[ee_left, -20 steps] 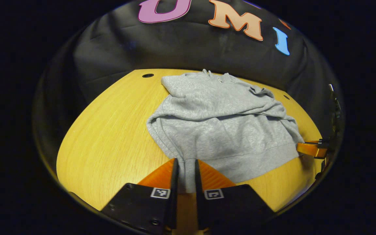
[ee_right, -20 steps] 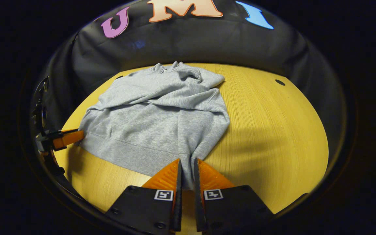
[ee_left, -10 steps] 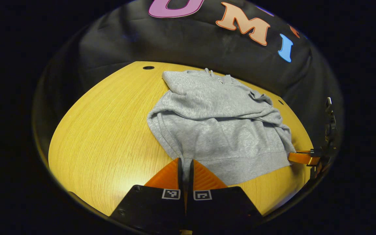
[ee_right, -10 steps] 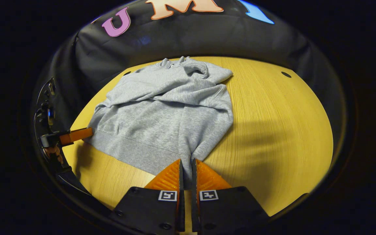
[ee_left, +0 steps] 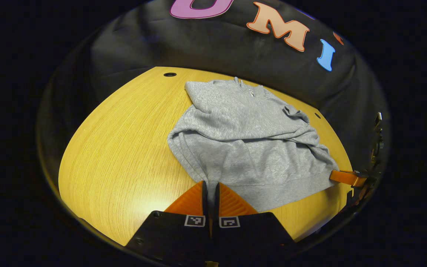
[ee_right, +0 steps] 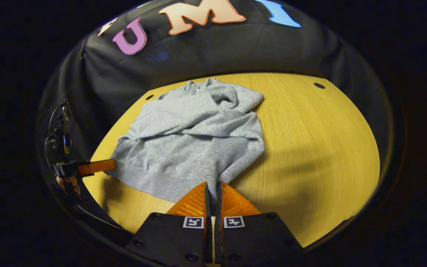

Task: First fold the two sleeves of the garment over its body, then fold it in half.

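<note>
The grey garment [ee_left: 243, 144] lies on the table [ee_left: 124, 148], sleeves folded over its body. The left claw [ee_left: 210, 185] and the right claw [ee_right: 212, 185] each pinch a hem corner; the pinched cloth is hidden between the fingers.
</note>
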`<state>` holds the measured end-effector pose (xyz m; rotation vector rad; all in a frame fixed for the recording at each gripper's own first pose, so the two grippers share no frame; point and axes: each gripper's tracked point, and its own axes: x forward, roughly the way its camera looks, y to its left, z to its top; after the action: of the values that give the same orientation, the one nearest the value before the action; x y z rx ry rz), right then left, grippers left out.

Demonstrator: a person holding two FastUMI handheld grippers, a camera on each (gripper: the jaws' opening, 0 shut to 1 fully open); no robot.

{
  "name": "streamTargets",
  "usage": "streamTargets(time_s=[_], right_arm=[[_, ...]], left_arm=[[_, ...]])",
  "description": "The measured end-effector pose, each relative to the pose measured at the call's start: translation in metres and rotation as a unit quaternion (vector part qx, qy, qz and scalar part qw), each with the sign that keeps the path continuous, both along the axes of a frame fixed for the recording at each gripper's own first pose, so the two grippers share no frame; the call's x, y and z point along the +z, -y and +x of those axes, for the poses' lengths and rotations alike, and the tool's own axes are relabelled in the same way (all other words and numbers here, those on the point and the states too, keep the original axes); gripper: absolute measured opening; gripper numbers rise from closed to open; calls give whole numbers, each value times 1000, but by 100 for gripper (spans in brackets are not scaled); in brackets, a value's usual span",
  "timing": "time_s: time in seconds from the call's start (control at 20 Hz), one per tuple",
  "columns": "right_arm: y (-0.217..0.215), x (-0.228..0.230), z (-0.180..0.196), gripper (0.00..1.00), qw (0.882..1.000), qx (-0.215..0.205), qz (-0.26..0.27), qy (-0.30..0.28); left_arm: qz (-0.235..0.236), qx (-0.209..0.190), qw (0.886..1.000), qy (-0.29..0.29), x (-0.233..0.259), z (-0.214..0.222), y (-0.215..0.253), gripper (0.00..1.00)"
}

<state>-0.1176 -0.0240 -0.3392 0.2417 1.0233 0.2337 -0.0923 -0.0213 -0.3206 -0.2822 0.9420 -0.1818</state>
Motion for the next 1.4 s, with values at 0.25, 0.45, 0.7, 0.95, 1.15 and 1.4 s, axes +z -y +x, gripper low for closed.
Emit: streamTargets(time_s=[0.25, 0.45, 0.7, 0.95, 1.15, 1.4], right_arm=[[-2, 34, 37, 5, 998, -36, 39, 18], [-7, 45, 70, 5, 996, -54, 59, 29], [-7, 56, 101, 5, 991, -90, 97, 20], [0, 42, 137, 5, 985, -121, 119, -18], [-3, 20, 161, 5, 981, -135, 130, -58], [-3, -11, 177, 3, 973, -154, 133, -104]], left_arm=[[-23, 16, 999, 15, 28, 26, 0, 0], [-45, 32, 998, 33, 51, 58, -4, 0], [-48, 34, 998, 39, 63, 97, -10, 0], [-44, 11, 999, 24, 55, 141, -6, 0], [-36, -2, 999, -29, 29, 164, -2, 2], [-52, 18, 994, -90, 5, 183, 0, 0]])
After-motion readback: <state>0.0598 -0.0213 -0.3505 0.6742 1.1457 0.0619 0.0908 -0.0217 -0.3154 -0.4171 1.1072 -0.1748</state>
